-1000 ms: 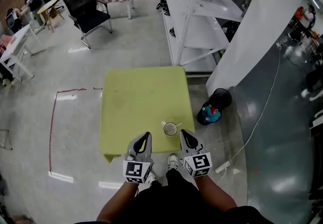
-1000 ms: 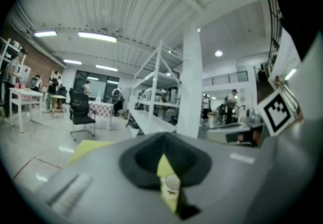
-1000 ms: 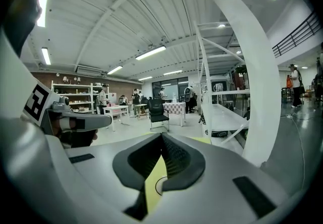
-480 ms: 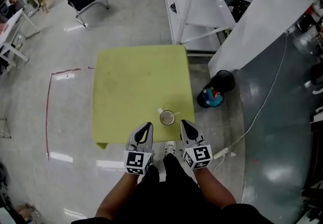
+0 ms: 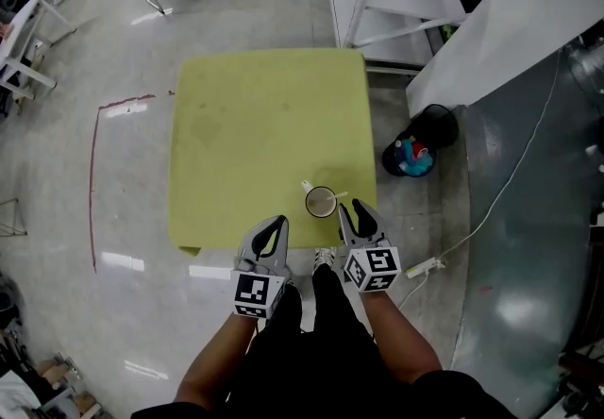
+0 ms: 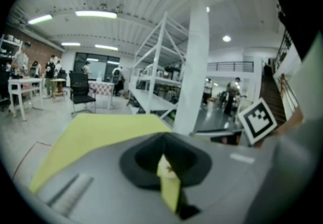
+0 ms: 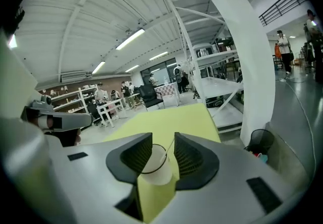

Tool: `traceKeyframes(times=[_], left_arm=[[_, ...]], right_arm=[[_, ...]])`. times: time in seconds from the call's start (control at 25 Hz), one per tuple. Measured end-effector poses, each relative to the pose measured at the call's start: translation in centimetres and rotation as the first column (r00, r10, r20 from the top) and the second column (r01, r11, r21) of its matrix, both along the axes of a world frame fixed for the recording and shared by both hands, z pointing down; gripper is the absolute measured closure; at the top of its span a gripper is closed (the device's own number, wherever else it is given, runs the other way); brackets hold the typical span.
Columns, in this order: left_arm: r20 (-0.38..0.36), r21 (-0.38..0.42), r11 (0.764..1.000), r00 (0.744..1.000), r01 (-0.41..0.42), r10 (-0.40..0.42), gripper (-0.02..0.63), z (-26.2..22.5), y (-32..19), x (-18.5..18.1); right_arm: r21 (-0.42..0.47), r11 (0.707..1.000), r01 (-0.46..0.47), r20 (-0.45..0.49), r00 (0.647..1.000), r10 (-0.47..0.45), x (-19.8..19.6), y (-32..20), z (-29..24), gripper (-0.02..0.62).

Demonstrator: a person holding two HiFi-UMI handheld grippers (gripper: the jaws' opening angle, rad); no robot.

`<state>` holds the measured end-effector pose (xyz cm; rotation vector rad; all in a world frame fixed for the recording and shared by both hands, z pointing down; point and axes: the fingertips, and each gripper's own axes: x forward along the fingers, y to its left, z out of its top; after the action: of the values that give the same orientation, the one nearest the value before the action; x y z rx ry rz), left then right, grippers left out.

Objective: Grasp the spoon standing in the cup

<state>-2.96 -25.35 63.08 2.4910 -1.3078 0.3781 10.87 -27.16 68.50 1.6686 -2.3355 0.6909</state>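
The spoon [image 7: 168, 149], thin, light and likely slippery, leans in the white cup [image 7: 155, 170] near the front right corner of the bench [image 5: 245, 125], best pinched high on its stiff handle, while the right tool [image 7: 162, 150] is opening its jaws, framing the cup untouched, and the left tool [image 6: 164, 156] has its own pressed together.

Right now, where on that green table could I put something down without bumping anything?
Nearly the whole table is bare: everything left of and beyond the cup, out to the far edge. Only the near right corner is crowded, with the cup and its spoon.
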Motion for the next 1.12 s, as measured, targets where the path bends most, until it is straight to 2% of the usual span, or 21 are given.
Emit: traceKeyframes(times=[0.32,0.52,0.88,1.12], left_arm=[[0.028,-0.009,1.0,0.999,-0.016,0.016,0.6,1.2,-0.7,0.5],[0.029,0.006,1.0,0.999,-0.02,0.02,0.6,0.8,-2.1,0.9],[0.034,-0.02,0.999,0.999,-0.027,0.028,0.6,1.7,-2.2,1.2],[0.024,0.014,0.999,0.999,-0.037,0.037,0.6,0.4,-2.8,1.7]], right_arm=[[-0.054,0.999,0.007,-0.019,1.0,-0.008,0.2,-1.4,3.3,0.489],[-0.048,0.999,0.011,-0.041,0.999,-0.013,0.2,-1.9,3.9,0.492],[-0.049,0.999,0.01,0.004,1.0,-0.01,-0.4,-2.4,3.2,0.571],[0.0,0.999,0.035,-0.02,0.999,-0.035,-0.8,-2.2,1.2,0.583]])
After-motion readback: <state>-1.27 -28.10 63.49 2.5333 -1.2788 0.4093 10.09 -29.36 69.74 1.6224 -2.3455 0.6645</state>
